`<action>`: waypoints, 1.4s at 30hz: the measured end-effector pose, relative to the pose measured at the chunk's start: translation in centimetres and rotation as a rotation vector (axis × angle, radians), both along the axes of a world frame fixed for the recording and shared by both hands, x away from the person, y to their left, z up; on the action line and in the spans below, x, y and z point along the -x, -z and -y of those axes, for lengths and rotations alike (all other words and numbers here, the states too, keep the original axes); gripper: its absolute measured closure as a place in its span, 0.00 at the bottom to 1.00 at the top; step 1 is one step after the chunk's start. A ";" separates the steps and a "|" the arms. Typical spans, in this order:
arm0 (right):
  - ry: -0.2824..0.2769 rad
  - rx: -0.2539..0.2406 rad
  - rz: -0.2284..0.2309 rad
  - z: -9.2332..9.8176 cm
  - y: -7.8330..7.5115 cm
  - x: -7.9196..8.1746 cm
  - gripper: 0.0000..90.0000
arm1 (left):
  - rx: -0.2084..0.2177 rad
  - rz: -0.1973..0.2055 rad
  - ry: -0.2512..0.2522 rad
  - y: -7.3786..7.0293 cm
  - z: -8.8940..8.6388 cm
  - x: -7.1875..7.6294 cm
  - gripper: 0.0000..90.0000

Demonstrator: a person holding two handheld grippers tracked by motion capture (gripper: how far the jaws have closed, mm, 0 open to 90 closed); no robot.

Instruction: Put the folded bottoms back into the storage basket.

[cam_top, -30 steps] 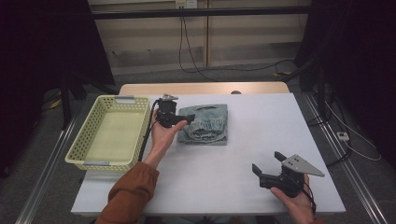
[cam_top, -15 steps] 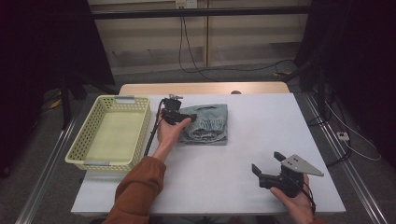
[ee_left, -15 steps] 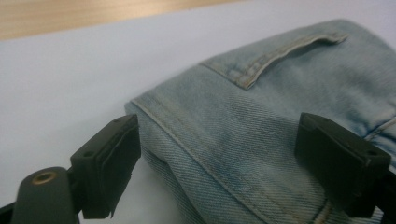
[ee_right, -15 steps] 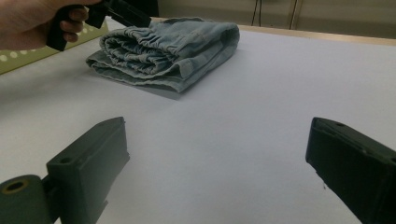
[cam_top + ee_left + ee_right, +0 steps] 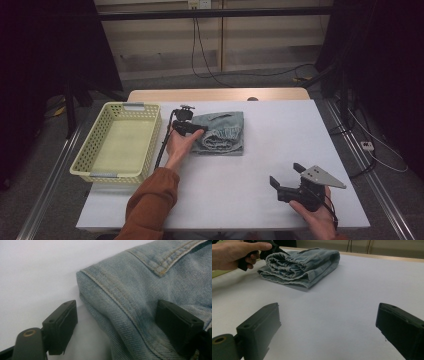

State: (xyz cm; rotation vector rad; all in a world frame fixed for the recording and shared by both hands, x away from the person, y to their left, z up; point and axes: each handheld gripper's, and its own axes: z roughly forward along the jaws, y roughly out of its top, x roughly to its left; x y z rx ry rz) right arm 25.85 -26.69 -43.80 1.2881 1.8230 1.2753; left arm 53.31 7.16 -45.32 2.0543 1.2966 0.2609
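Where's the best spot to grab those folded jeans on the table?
Probably the thick folded corner of the folded jeans, coming from the basket side. The open left gripper already straddles that edge there: one jaw on the table, one over the denim.

basket [image 5: 116, 145] left on table [image 5: 260, 195], folded jeans [image 5: 222, 132] just right, mid-back

Rust-orange sleeve [image 5: 150, 197]; black hand-held grippers

One white rectangular table [image 5: 240, 195]. One pale yellow perforated plastic basket [image 5: 116, 145], beside the left gripper [image 5: 184, 125]. One folded light blue denim garment [image 5: 222, 132], at that gripper's jaws. Two black hand-held grippers, the second being the right gripper [image 5: 287, 181], well apart from the garment.
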 end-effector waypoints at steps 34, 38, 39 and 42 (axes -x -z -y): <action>0.008 -0.004 -0.003 0.1 0.0 -0.1 0.06 | 0.149 -0.101 0.030 -0.4 0.1 1.0 0.78; 0.011 -0.006 -0.002 0.1 0.0 -0.1 0.06 | 0.169 -0.108 0.020 -0.7 0.0 1.0 0.81; 0.010 -0.007 -0.002 0.1 0.0 -0.1 0.06 | 0.179 -0.111 0.024 -0.8 -0.1 1.0 0.82; 0.007 -0.007 -0.002 0.1 0.0 -0.1 0.06 | 0.188 -0.109 0.028 -1.0 -0.3 1.0 0.82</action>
